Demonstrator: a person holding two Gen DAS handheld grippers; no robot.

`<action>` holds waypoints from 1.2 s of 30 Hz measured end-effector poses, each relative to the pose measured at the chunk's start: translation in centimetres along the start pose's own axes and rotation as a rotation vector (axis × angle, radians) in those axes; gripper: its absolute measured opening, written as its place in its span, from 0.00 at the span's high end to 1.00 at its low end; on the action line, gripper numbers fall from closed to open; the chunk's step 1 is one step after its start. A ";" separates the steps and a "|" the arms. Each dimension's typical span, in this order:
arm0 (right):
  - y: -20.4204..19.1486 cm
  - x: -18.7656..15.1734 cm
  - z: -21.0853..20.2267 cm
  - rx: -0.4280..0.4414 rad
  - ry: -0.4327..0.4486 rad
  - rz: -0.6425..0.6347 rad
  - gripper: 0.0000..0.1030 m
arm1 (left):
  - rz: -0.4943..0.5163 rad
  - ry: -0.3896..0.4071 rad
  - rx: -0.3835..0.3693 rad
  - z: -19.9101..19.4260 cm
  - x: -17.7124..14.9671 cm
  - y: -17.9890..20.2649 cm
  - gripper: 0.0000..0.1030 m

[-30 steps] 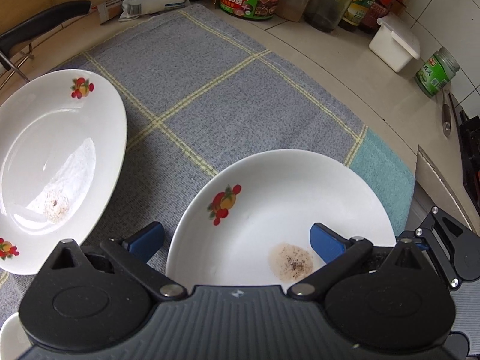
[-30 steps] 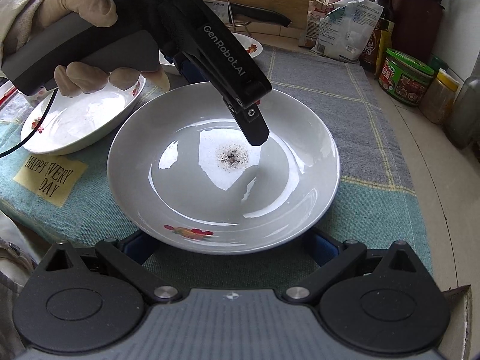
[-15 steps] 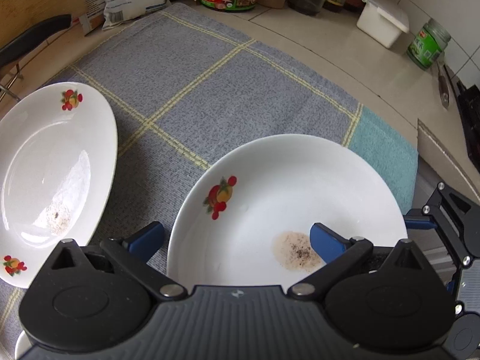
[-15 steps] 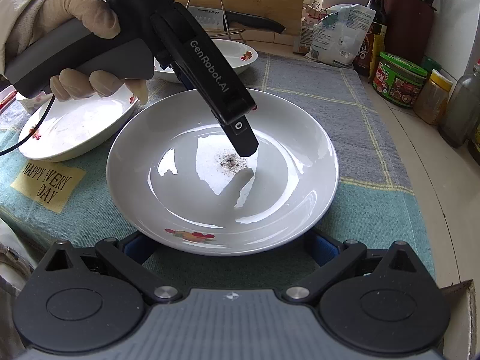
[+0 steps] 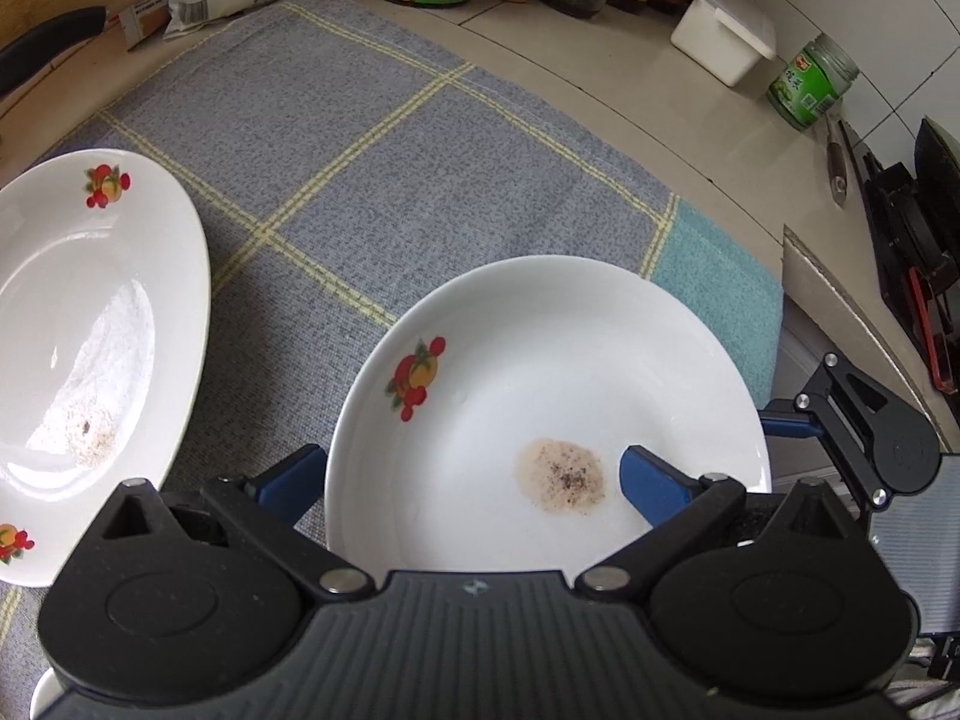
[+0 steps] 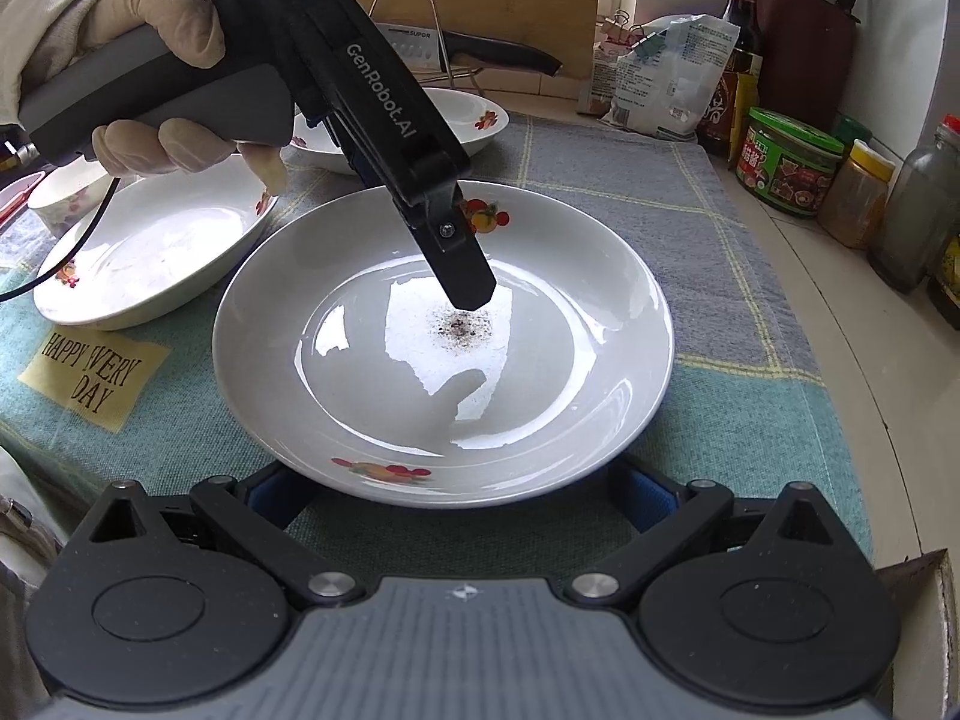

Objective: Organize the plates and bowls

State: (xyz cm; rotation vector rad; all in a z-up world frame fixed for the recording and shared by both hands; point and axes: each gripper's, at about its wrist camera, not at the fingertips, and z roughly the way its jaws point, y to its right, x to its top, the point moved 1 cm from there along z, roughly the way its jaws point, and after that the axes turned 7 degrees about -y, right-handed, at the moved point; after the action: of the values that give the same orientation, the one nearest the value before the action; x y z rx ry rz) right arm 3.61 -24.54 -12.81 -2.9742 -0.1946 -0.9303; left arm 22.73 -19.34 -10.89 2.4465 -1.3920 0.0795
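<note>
Between the spread, empty jaws of the right gripper (image 6: pixel 465 495) sits the near rim of the fruit-printed plate (image 6: pixel 540 396), while the left gripper (image 5: pixel 474 483), jaws likewise released, straddles its opposite rim.

Soiled fruit-print plates (image 6: pixel 444 348) on cloth

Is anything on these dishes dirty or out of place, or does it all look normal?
The middle plate has a small patch of dark, peppery residue at its centre, just under a finger of the left gripper. The plate to its left carries a fainter smear of the same kind. Nothing looks broken, tipped or spilled onto the cloth.
</note>
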 end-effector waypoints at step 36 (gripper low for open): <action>0.2 0.0 0.1 0.033 0.050 -0.103 0.00 | 0.002 -0.148 -0.217 -0.1 2.6 -2.4 0.14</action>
State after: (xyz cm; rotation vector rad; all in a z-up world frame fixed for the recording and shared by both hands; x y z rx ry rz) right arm 3.69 -24.78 -12.92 -2.9321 -0.3617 -0.9996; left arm 26.15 -20.28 -10.88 2.3095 -1.3832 -0.2452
